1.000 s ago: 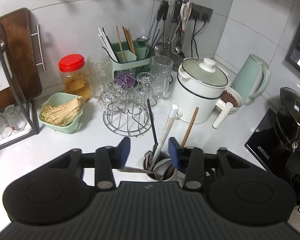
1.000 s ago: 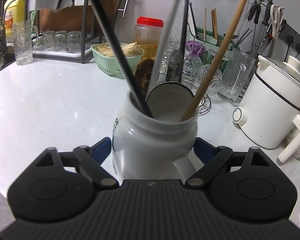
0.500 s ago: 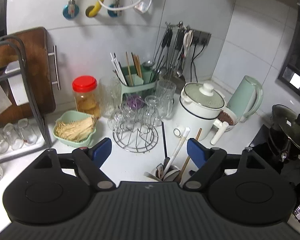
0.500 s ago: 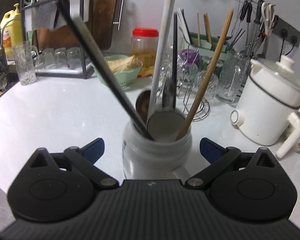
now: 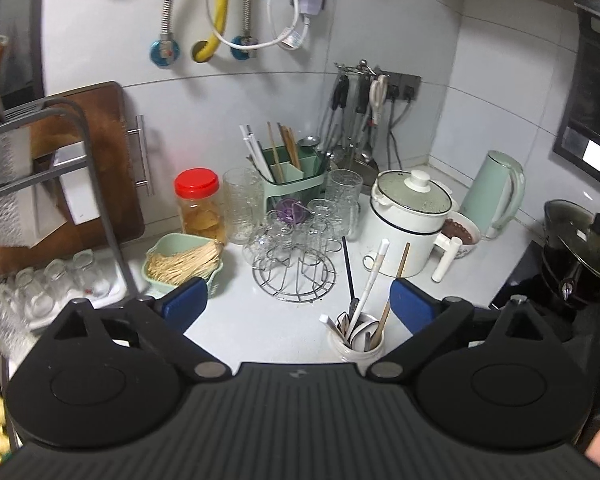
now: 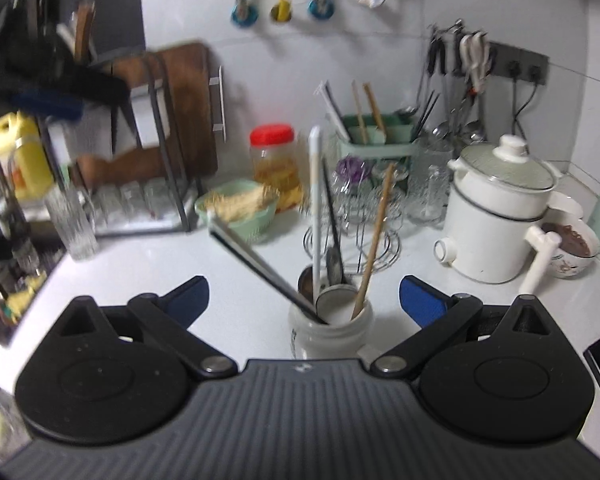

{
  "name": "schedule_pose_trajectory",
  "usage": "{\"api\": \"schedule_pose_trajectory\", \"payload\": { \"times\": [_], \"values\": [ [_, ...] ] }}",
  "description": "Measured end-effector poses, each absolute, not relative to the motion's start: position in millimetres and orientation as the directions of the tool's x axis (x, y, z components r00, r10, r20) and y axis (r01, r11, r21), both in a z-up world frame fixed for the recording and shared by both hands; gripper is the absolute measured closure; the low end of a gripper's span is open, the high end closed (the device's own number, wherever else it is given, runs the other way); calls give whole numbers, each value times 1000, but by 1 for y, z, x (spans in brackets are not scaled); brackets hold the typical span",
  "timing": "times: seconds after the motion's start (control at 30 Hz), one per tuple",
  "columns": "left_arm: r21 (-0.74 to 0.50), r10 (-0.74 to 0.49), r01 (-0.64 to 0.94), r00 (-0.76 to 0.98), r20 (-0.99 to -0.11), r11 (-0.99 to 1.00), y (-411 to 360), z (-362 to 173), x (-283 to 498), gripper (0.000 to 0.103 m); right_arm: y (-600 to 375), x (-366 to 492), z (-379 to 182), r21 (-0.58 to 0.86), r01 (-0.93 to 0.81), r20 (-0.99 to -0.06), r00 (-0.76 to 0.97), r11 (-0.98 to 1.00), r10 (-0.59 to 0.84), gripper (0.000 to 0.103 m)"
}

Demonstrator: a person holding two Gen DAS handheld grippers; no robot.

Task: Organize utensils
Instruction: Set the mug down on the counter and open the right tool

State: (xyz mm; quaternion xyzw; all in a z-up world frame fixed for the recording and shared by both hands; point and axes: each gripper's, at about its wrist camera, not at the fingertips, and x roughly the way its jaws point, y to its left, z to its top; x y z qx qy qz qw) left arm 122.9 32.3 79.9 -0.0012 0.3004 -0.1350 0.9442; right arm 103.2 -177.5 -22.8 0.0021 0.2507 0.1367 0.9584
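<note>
**Both grippers released above the utensil jar**

The white jar (image 6: 330,330) stands on the white surface (image 6: 148,256), low in the middle of the right wrist view and lower right of centre in the left wrist view (image 5: 356,346). It holds a white-handled tool (image 6: 315,200), a wooden stick (image 6: 374,240), a black-handled spoon (image 6: 332,236) and a long dark strip (image 6: 260,268) leaning out to the left.

The right gripper (image 6: 304,294) has its fingers spread wide; the jar sits between the blue pads, touched by neither. The left gripper (image 5: 298,300) has just been opening, and nothing is between its fingers.

Just behind the jar stand a wire glass rack (image 5: 294,276) and a white cooker (image 5: 404,232), with a green basket (image 5: 184,264), a red-lidded jar (image 5: 198,204) and a green caddy (image 5: 294,176) further back.

Only the left view shows the pale green kettle (image 5: 496,196) and a black pot (image 5: 576,256) at the right edge. Only the right view shows a yellow bottle (image 6: 20,156) at the left, and the left gripper's blurred blue pad (image 6: 48,106) at upper left.
</note>
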Motion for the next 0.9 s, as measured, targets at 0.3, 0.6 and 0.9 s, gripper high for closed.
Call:
{"api": "schedule_pose_trajectory", "payload": {
  "times": [0.3,0.6,0.9],
  "values": [
    [-98,-131,91,810,-572,991,0,76,66,2,-217,60,19,67,-293,-417,860,954,294,0],
    [-102,-59,0,816,-575,995,-38,69,4,2,-259,18,32,129,-331,-373,857,935,355,0],
    [-101,-19,-53,797,-603,993,-61,48,-41,2,-282,-14,20,172,-329,-366,854,928,370,0]
  ]
}}
